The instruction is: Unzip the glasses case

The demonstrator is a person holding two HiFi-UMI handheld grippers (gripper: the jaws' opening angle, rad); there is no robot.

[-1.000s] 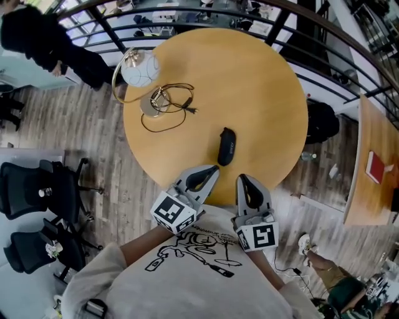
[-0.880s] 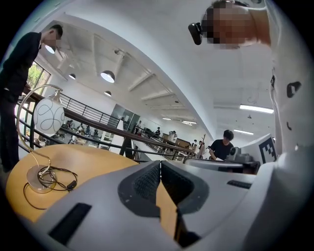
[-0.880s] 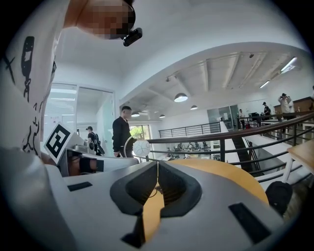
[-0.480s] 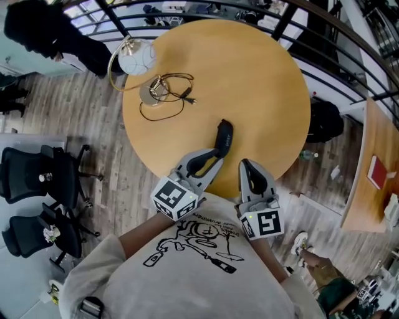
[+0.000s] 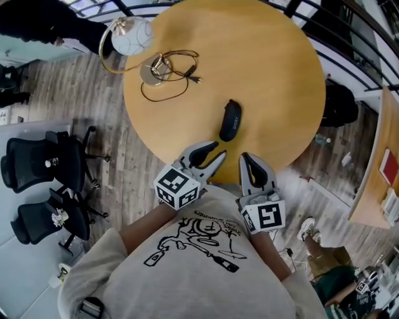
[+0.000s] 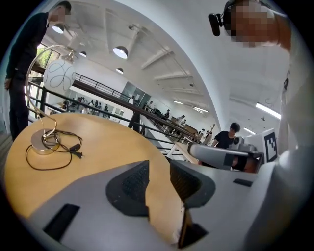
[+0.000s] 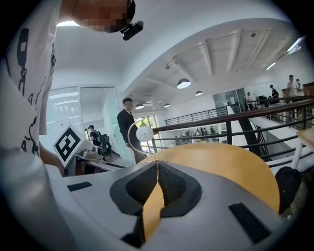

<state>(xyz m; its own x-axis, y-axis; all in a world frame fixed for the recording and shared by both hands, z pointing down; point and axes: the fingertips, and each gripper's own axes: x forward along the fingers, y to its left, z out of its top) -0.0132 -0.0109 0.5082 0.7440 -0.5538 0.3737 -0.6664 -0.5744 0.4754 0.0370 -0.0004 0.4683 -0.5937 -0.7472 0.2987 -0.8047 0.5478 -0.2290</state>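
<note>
The black glasses case [image 5: 230, 121] lies zipped on the round wooden table [image 5: 274, 75], a little in from its near edge. My left gripper [image 5: 217, 151] hovers at the table's near edge just short of the case; its jaws are opening, with only bare table showing between them [image 6: 159, 169]. My right gripper [image 5: 245, 157] is beside it to the right, shut with nothing in it [image 7: 157, 166]. In the right gripper view the case [image 7: 288, 186] sits at the far right edge. The left gripper view shows the right gripper [image 6: 221, 157] but not the case.
A globe lamp [image 5: 131, 34] on a gold ring and its coiled black cable [image 5: 168, 78] sit at the table's far left. Office chairs [image 5: 37, 168] stand on the floor to the left, with a person in dark clothes [image 5: 37, 19] behind. Railing and another table [image 5: 374, 180] lie to the right.
Both grippers have sunk toward the table's near edge. The left gripper's jaws were shut and now stand parted. The case has not moved on the table.
</note>
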